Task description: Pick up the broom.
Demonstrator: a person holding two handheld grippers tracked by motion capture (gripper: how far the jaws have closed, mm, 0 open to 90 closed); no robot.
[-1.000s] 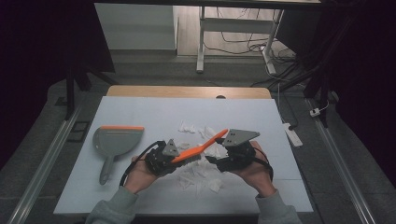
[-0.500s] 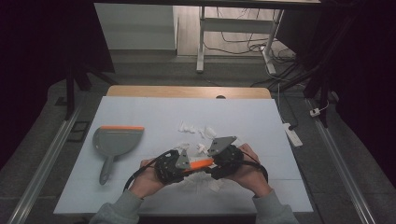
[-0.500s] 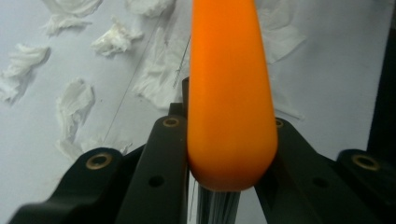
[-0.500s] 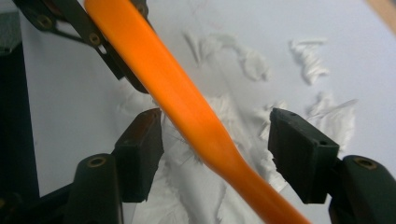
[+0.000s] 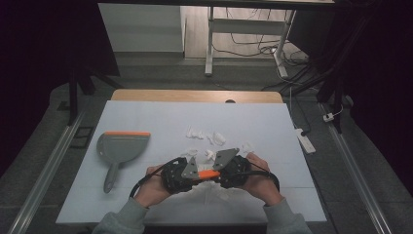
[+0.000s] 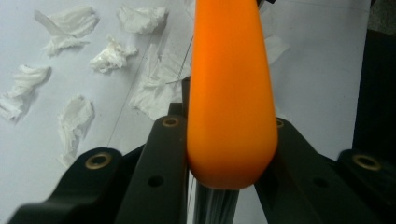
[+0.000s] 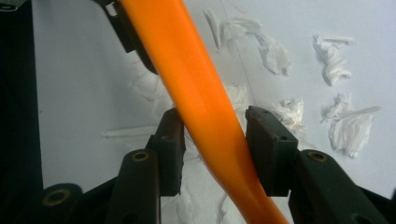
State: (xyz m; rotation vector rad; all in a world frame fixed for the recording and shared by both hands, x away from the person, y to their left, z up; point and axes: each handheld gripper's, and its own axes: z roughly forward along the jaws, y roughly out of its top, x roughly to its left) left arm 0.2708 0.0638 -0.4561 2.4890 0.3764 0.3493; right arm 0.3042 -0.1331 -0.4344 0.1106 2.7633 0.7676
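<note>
Brush: an orange-handled brush (image 5: 208, 174) sits low on the table (image 5: 146, 117), at about 6 o'clock from the table's middle, held level between the two grippers. In the left gripper view the rounded orange handle end (image 6: 231, 93) points at the camera, with pale bristles just below it.
Left gripper: the left gripper (image 5: 182, 174) is clamped on the brush; in its own view (image 6: 224, 140) both black jaws press against the sides of the thick handle end.
Right gripper: the right gripper (image 5: 229, 170) faces the left one from 3 o'clock. Its jaws have just been closing, with the handle (image 7: 201, 102) running slantwise between them. In its own view (image 7: 212, 140) the right-hand jaw touches the handle; whether the left-hand jaw touches is unclear.
Hands: the left hand (image 5: 153, 187) and right hand (image 5: 260, 178) come in from 6 o'clock, in grey sleeves.
Paper: crumpled white scraps (image 5: 207, 139) lie at 12 o'clock from the grippers, more just under them (image 7: 345, 126).
Dustpan: a grey dustpan (image 5: 119, 148) with an orange edge lies at 9 o'clock from the grippers, well apart, handle pointing to 6 o'clock.
</note>
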